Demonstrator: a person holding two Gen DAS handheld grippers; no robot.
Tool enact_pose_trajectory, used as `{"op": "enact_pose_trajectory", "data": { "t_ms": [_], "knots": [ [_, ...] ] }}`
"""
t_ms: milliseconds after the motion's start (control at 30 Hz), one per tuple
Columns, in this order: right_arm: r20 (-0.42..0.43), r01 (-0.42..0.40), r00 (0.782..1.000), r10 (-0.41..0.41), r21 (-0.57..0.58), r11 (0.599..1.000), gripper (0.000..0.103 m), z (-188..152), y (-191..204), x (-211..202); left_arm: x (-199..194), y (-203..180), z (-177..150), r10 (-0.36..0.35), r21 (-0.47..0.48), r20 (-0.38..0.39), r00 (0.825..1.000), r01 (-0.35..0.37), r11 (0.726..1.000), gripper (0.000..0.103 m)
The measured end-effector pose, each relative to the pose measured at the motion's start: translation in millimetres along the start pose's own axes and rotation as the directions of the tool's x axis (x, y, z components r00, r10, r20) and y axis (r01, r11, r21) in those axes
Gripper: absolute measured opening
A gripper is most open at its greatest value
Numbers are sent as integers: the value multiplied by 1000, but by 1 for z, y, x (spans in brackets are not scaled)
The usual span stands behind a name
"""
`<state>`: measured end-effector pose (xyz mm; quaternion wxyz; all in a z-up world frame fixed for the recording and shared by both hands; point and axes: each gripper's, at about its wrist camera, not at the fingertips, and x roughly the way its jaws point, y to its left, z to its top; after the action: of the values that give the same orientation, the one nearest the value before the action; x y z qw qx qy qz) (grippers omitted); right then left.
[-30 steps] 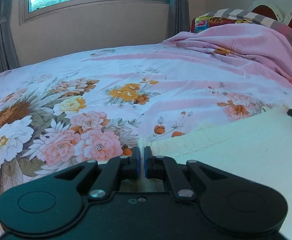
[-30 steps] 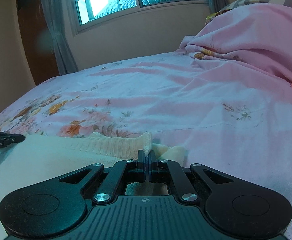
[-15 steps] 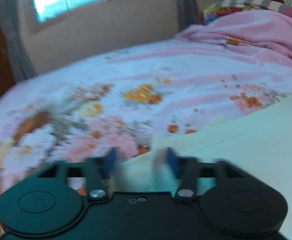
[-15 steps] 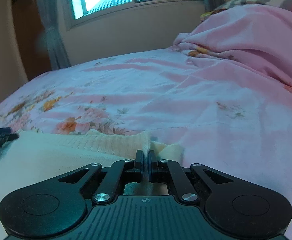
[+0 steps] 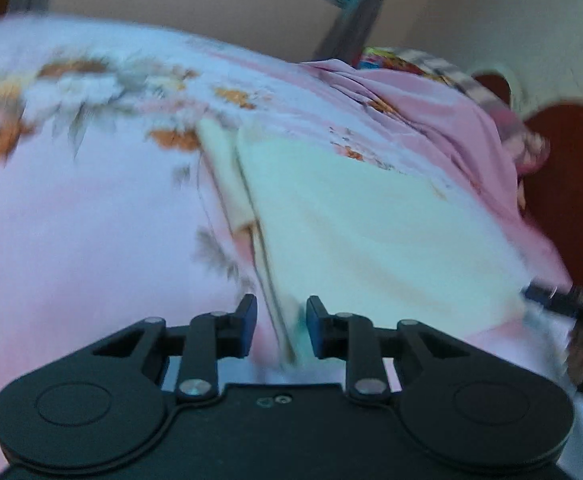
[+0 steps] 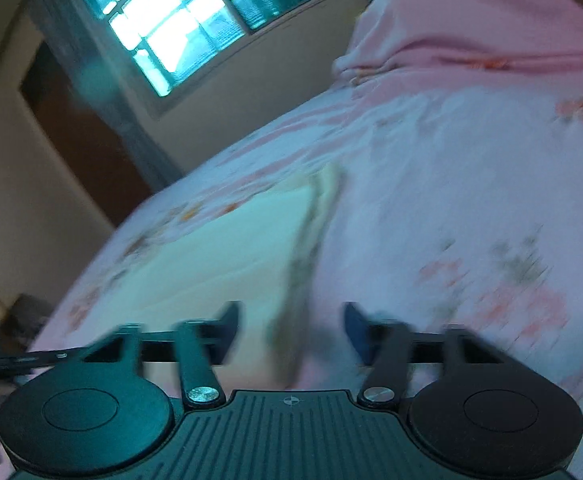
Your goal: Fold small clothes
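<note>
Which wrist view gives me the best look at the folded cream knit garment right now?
The left wrist view: the cream knit garment fills its middle, with the layered folded edge on the left. The right wrist view shows it smaller, blurred and steeply tilted, one edge running toward the camera.

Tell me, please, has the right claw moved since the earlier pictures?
Yes. The right claw has pulled back from the cream knitted garment and rolled, judging by the now tilted window; its jaws are opening.
</note>
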<state>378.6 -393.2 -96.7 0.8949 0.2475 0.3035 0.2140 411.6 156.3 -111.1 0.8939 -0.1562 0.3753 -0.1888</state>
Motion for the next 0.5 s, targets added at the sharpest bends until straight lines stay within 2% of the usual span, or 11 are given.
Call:
{"op": "enact_pose_trajectory", "data": {
  "t_ms": [67,133,167,233,333,433,467,500],
  "knots": [
    [-36,-13,999,13,-13,1000,29,-3,10,6,3,6,-2,-29,-48,-9,1000,29,998,29],
    [-51,-3,999,2,-24,1000,29,-4,14,12,5,9,-2,-33,-70,-5,999,33,997,30],
    [-57,-5,998,4,-19,1000,29,-3,15,15,5,10,0,-41,-88,2,999,41,995,35],
    [-78,-35,996,34,-13,999,29,-2,15,18,6,11,1,-61,-92,6,998,62,994,35],
    [-132,-53,990,48,-36,998,29,-4,14,23,14,11,-2,-95,-89,-51,994,91,992,33],
    [-137,-72,988,66,-34,997,29,-6,11,25,17,5,-4,-57,-39,-70,996,55,998,27],
    [-143,-82,987,76,-39,996,29,-6,10,26,18,0,-4,-23,-2,-79,997,23,1000,15],
    [-152,-94,985,87,-43,995,16,-8,9,25,19,-2,-4,-16,14,-89,996,17,1000,9]
  ]
}}
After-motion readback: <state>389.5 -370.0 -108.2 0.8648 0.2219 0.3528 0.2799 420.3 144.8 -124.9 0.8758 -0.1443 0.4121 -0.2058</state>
